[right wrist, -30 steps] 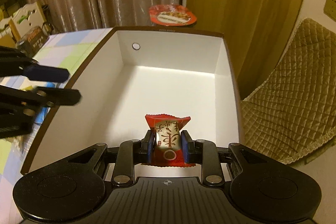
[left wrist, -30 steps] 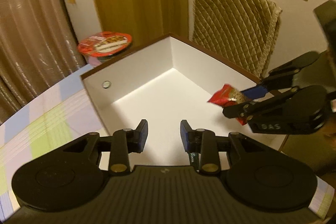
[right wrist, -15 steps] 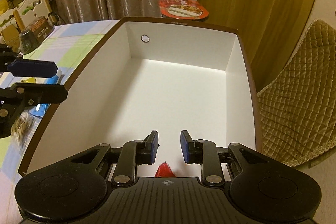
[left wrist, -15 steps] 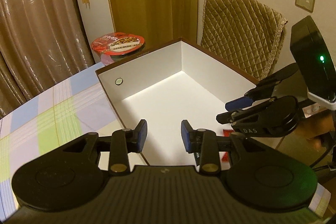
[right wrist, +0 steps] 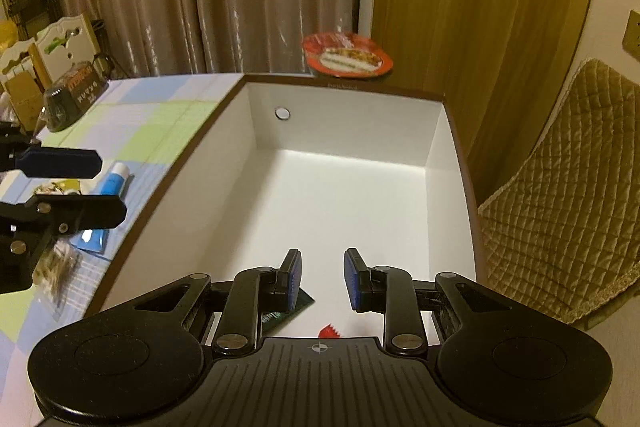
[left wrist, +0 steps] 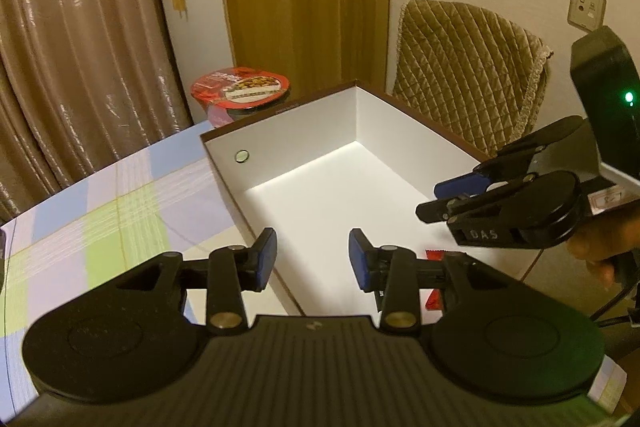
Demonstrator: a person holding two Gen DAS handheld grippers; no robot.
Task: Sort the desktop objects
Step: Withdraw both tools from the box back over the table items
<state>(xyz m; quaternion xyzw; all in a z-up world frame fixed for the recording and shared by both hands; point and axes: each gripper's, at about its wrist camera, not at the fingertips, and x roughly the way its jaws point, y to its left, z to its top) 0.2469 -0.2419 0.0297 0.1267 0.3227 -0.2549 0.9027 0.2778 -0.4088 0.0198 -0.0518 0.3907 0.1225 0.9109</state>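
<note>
**Over the near end of the box: one snack in, more to go**

Over the near end of the white box, the right gripper hovers with its jaws apart and nothing between the blue pads. Right under it, a red snack packet lies on the box floor by the near wall; only a jagged corner peeks out past the gripper body, with a dark green packet just beside it. From the left wrist view the same red wrapper shows in bits behind the left gripper's finger, so I can't tell much about its print or shape.

The left gripper is also spread open and holding nothing, hanging over the box's near left rim.

My read: this is the gap between a drop-off and the next pick. What's still out on the checked tablecloth by the box's left wall is a blue tube and a clear crinkly packet, plus a dark cup further back toward the far left edge. The next move probably calls for one gripper to swing out over the left rim and come down on the tube or the packet. The packet looks flat and slippery, so pinching an edge could be fiddly.

An instant noodle bowl sits just past the box's far wall.
</note>
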